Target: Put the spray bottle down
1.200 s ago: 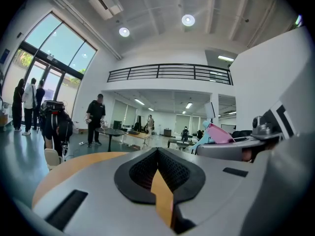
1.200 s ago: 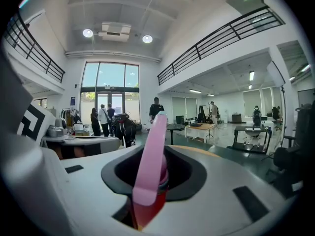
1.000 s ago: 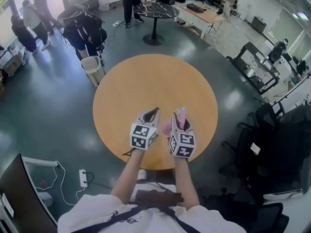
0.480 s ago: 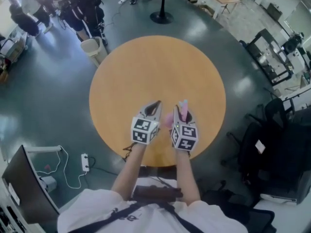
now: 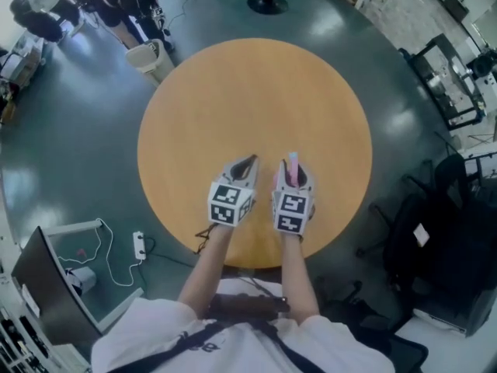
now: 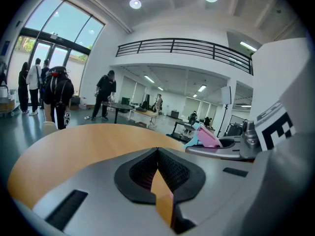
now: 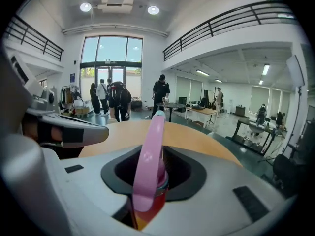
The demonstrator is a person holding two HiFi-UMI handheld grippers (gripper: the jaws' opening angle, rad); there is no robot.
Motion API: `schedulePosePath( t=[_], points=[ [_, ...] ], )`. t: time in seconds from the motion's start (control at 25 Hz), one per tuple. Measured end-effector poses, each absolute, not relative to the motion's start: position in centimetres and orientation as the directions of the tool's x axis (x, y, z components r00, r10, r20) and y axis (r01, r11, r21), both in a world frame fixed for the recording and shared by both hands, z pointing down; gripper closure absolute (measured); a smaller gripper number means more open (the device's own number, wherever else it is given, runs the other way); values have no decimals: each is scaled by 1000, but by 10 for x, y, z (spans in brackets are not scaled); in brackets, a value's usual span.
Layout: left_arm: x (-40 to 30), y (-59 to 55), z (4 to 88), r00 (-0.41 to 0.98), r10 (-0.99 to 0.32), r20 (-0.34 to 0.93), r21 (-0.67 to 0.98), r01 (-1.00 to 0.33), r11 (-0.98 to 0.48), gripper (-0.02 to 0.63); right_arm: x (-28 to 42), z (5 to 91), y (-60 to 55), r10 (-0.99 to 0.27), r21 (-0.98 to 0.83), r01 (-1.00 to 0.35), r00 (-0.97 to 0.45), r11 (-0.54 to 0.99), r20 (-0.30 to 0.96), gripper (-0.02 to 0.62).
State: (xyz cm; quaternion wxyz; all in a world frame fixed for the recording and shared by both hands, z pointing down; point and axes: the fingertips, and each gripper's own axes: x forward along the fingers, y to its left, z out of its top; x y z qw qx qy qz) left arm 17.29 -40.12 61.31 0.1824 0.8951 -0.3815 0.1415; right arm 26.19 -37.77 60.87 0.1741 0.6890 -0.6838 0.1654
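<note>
**Spray bottle pinched in the right gripper, over the near part of the worktop**

Nearest to me, in the head view, I see the two forearms of the person and the two grippers side by side, close but apart, both pointing away over the near part of the round wooden worktop (image 5: 233, 92).

The right gripper (image 5: 293, 179) is pinching the spray bottle (image 7: 149, 156). In the right gripper view the bottle stands upright between the two jaws. Its pink head rises above them and its red-orange body sits deep in the dark opening, with the jaws pressing on it from both sides. From the head view only the pink top shows, just ahead of the marker cube. I cannot tell if the bottom of the bottle touches the worktop, because the gripper hides it.

The left gripper (image 5: 247, 166) holds nothing. Its jaws are pressed together at the tips, and through the small wedge behind the tips I see only the wood. In the left gripper view the pink head of the bottle, with a light blue tip, shows at the right, above the other gripper.

Farther away, on the grey floor, a white power strip (image 5: 139, 245) lies to the left, black chairs (image 5: 435, 231) stand to the right, and a white bin (image 5: 145, 57) stands beyond the far left edge of the worktop. People stand in the far background.
</note>
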Motion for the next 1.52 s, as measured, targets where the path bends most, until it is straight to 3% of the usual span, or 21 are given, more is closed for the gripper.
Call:
schedulePosePath(
  t=[0.6,1.24,1.32,1.52],
  points=[
    [180,-419,664,635,-589,500,260,-759,-597,595,267,623,-450,-905,-2,-999,-47,51,424,466],
    [168,-416,660,633,-596,493,277,-764,-583,595,261,627,-442,-889,3,-996,-80,91,452,466],
    [165,-418,651,642,-606,469,269,-758,-594,595,262,619,-437,-897,34,-997,-43,64,440,407],
    [157,-420,620,674,-628,389,249,-733,-633,595,269,586,-420,-925,86,-995,71,-42,374,376]
  ],
)
